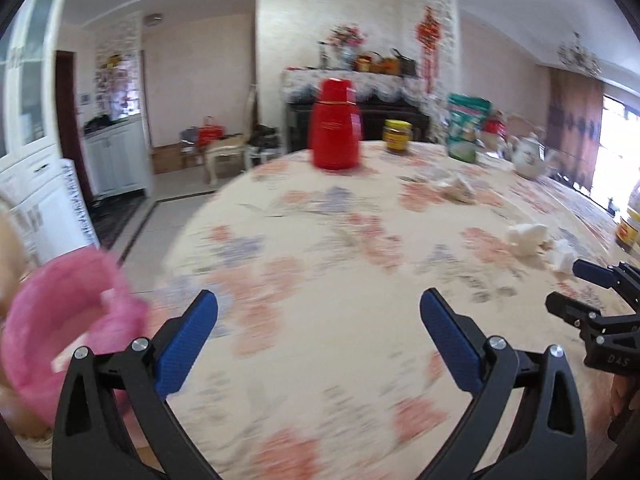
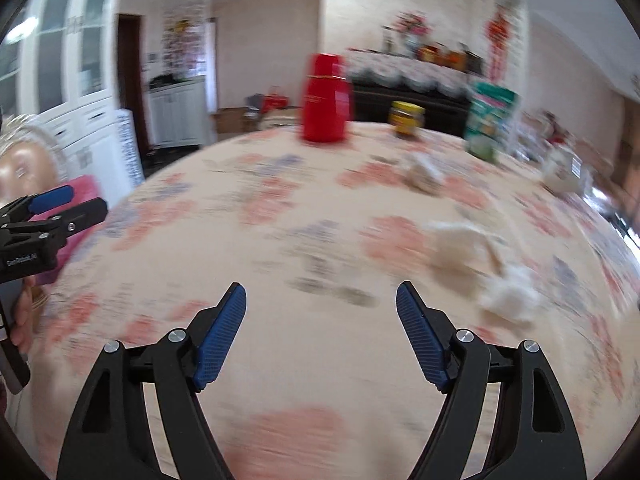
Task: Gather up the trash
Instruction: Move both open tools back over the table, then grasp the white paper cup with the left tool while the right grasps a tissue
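Both views blurred. Left hand-held gripper [image 1: 319,308] hangs over the near part of the desk [image 1: 320,248], fingers spread wide, nothing between them; right hand-held gripper [image 2: 321,300] likewise spread and empty over the floral cloth. Trash: crumpled white tissues. Left view shows two wads [image 1: 527,237] close together at the right side of the desk, just beyond the other gripper's tips, and a third tissue [image 1: 456,189] farther back toward the middle. Right view shows the same wads [image 2: 476,256] ahead and to the right of its fingers, apart from them, and the far tissue [image 2: 422,174] beyond. Only the left view shows the pink bin [image 1: 64,320] in full: it sits at the left, off the desk edge, partly hidden behind the left finger; its mouth shows a pink liner. The right view catches just a pink strip of it behind the left gripper's tips. Only the left view shows a white teapot [image 1: 530,156] and a yellow-labelled bottle [image 1: 630,224] at the right rim. Both show the far row: red flask [image 1: 335,124], yellow-lidded jar [image 1: 397,136], green packet [image 1: 466,128]. Nothing stands between the right gripper and the near wads. Dark sideboard [image 1: 360,120] and white cabinets [image 1: 36,120] behind.
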The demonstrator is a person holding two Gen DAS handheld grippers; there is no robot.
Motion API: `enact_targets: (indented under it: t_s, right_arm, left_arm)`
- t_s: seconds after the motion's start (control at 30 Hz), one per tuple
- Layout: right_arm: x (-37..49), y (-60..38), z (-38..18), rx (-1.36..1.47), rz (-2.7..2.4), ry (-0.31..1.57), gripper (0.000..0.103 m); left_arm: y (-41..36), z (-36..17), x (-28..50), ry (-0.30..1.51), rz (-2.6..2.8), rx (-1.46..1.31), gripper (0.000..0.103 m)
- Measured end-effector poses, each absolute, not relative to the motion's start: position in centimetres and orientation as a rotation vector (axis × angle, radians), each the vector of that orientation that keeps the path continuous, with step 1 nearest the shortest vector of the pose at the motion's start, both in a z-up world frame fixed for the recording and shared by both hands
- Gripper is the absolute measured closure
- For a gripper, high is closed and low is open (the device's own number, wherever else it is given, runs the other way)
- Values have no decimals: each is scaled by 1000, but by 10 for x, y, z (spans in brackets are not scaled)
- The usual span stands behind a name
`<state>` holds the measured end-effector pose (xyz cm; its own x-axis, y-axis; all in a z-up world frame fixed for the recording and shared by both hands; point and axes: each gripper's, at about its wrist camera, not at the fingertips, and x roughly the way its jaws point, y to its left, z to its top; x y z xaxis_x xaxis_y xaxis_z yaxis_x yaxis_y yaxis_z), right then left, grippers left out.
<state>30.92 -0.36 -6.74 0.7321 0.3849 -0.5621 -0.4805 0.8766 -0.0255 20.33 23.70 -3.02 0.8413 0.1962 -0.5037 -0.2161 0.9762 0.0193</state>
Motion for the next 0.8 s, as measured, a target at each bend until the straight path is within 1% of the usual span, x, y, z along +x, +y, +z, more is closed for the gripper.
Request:
enact_targets:
  t_s: [0.23,0.43,0.53,0.8]
  right_arm:
    - [357,-98,-76,-100,326,620,30]
    - [401,-154,-92,-25,216,715,30]
    - [413,-159,-100,-18,206,744,30]
    - [438,-129,-103,-85,261,778,30]
  left_arm:
    - [167,-37,286,583,86,11,5]
    - [141,-45,346,636,47,21,5]
    - [138,-51,377,658,50,-7,5]
    - [132,-63,452,711,62,-42,5]
